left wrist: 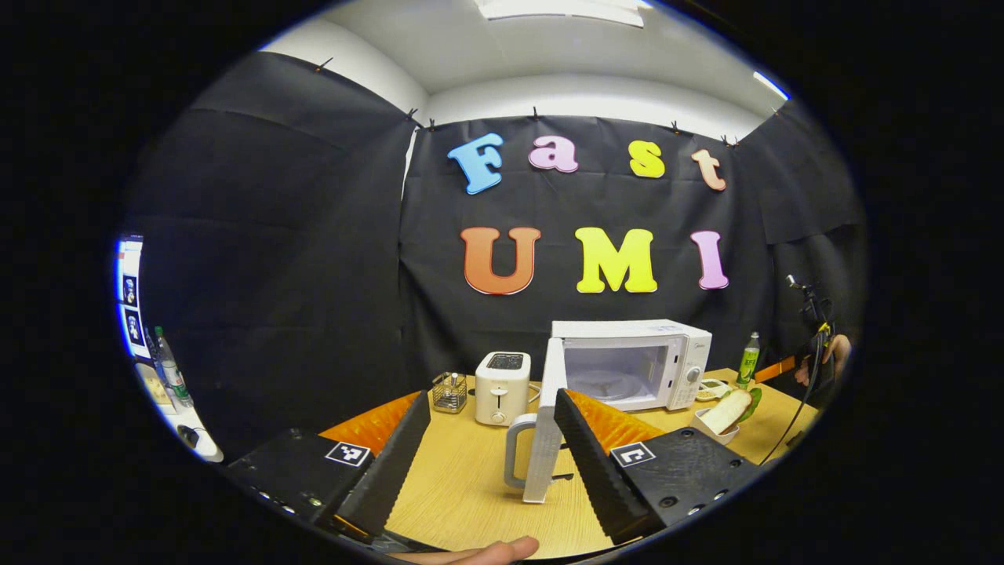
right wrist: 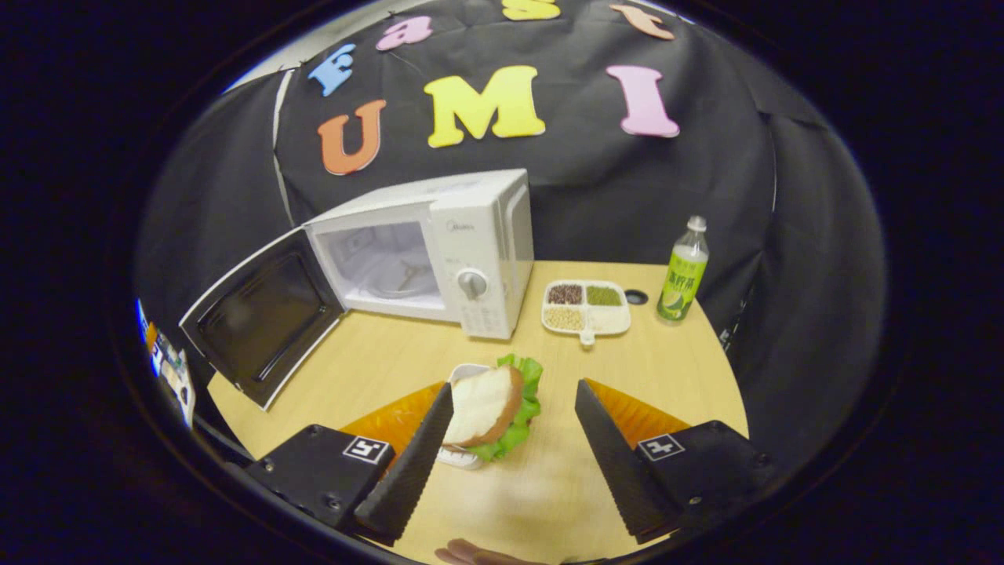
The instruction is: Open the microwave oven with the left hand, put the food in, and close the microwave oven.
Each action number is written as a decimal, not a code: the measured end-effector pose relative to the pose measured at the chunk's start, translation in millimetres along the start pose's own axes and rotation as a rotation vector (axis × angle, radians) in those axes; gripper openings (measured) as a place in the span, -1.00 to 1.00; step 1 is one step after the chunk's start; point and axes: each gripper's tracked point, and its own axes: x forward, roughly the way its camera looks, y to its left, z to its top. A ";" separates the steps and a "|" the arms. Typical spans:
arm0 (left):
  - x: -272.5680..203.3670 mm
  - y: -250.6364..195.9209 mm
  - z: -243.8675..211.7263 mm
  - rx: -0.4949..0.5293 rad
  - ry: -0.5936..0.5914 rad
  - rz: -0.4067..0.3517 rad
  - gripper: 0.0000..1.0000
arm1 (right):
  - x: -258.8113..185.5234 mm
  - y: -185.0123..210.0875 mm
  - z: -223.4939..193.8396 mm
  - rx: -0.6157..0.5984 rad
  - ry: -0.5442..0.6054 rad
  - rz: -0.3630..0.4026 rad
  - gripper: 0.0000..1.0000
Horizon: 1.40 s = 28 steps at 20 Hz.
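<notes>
The white box-shaped microwave oven (right wrist: 439, 251) stands at the back of the pale wooden table (right wrist: 659, 369), its dark-windowed door (right wrist: 263, 326) swung wide to the oven's left, cavity w/ glass turntable exposed. In the left gripper view the door (left wrist: 545, 428) shows edge-on, its white loop handle (left wrist: 518, 451) between the left gripper (left wrist: 490, 451) fingers but not touched by either; those fingers are spread apart, holding nothing.

The food is a sandwich (right wrist: 494, 412): a slice of white bread w/ brown crust over ruffled green lettuce, sitting in a small white dish (right wrist: 463, 455) near the table's front edge, in front of the oven's control panel. The right gripper (right wrist: 514, 455) hangs just above and behind it, fingers released and wide; the dish lies against the inner side of the left-hand finger, the other finger well apart (no grip yet).

Handling, as a judgement: the sandwich is soft, light and loose. Bread would crush and lettuce slide out if pinched directly. The dish looks rigid and likely smooth, so it could slip. Best hold is probably across the dish rim, kept level, squeezing gently.

Also on the table: a white four-compartment tray of beans and grains (right wrist: 587, 308), a green-labelled plastic drink bottle (right wrist: 682, 275), a white two-slot toaster (left wrist: 502, 387) and a small wire basket (left wrist: 449, 392)
</notes>
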 end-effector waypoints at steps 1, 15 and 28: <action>-0.6 1.9 3.2 0.025 -0.009 0.029 0.91 | 11.4 -3.5 -1.6 0.024 0.042 0.030 0.99; -34.1 -41.2 29.8 0.007 -0.062 -0.033 0.92 | 57.0 15.7 -30.1 0.417 0.391 0.442 0.00; -97.7 -38.0 43.3 -0.027 -0.101 -0.105 0.73 | -24.6 34.2 1.8 0.178 0.112 0.206 -0.30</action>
